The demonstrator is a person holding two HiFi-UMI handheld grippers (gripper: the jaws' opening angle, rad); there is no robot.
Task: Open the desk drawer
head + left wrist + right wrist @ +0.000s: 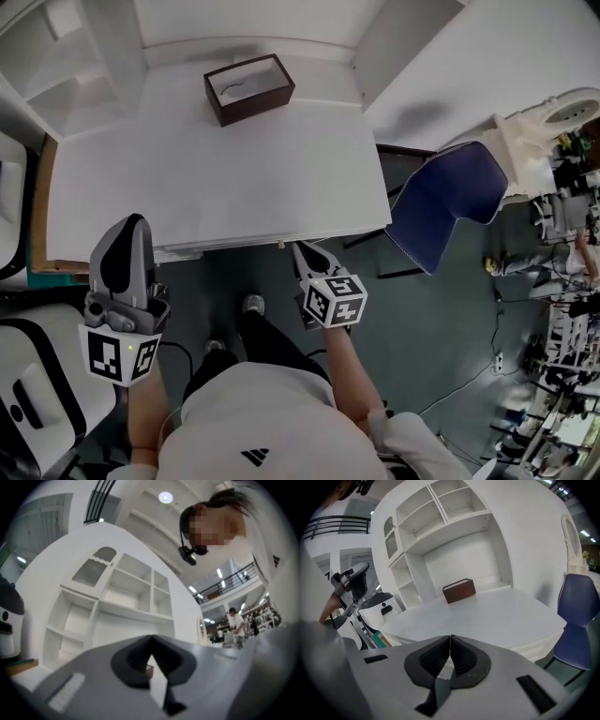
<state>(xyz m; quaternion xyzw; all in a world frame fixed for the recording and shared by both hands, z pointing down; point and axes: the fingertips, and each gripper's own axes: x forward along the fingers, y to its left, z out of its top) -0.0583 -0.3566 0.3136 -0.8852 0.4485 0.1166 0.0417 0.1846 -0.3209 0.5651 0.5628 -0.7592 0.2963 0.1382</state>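
Look for the drawer (225, 249) just under the near edge of the desk (216, 178), lying long from left to right, with what seems a small knob (280, 244) on its front. Note the right gripper (298, 249), jaws pressed together on nothing, tip just right of that knob and far nearer than the left gripper (137, 223), likewise closed and empty. Probably best to part the right jaws, then shift slightly left.

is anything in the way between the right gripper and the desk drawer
Nothing visible. The right gripper, jaws together, points at the desk's front edge; the brown box sits far back, the blue chair aside.
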